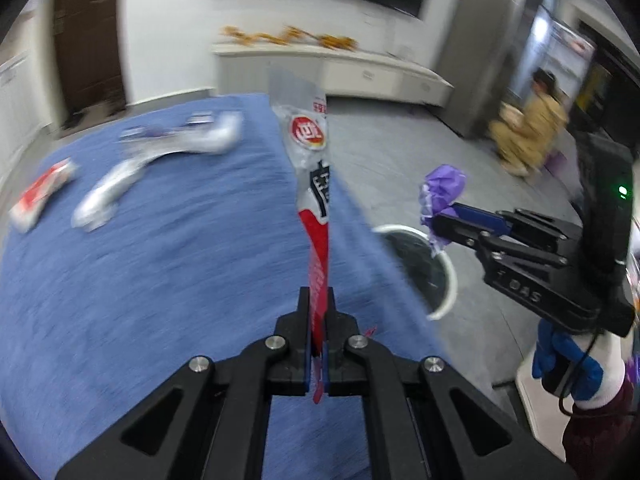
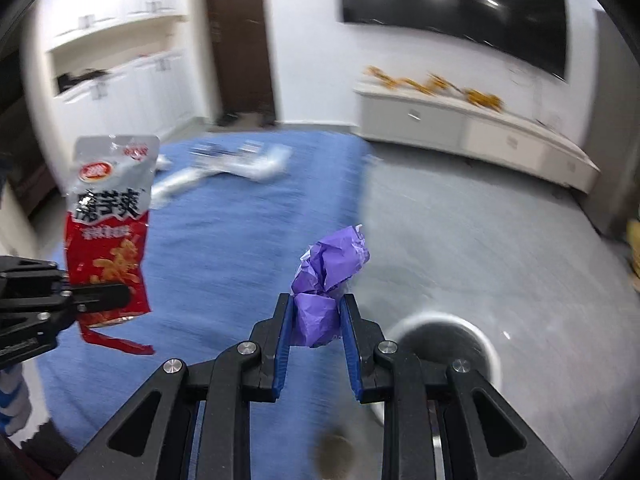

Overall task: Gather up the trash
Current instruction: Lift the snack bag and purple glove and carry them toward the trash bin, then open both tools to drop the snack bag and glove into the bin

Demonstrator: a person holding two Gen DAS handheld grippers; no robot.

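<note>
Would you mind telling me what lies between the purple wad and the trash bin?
Nothing: in the right wrist view, only bare grey floor shows between the purple wad, clamped in the right hand-held gripper, and the trash bin.

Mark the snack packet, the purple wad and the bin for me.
snack packet (image 2: 108, 236): right wrist view, middle of its printed face.
purple wad (image 2: 326, 276): right wrist view, crumpled middle above the tongs.
bin (image 1: 450, 266): left wrist view, white rim on its right side.

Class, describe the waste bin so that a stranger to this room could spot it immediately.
Start at the blue-covered table and go to its edge on the grey floor side. The bin stands on the floor there, below the right gripper and its crumpled purple wrapper. It alone is round, dark inside, with a white rim.
</note>
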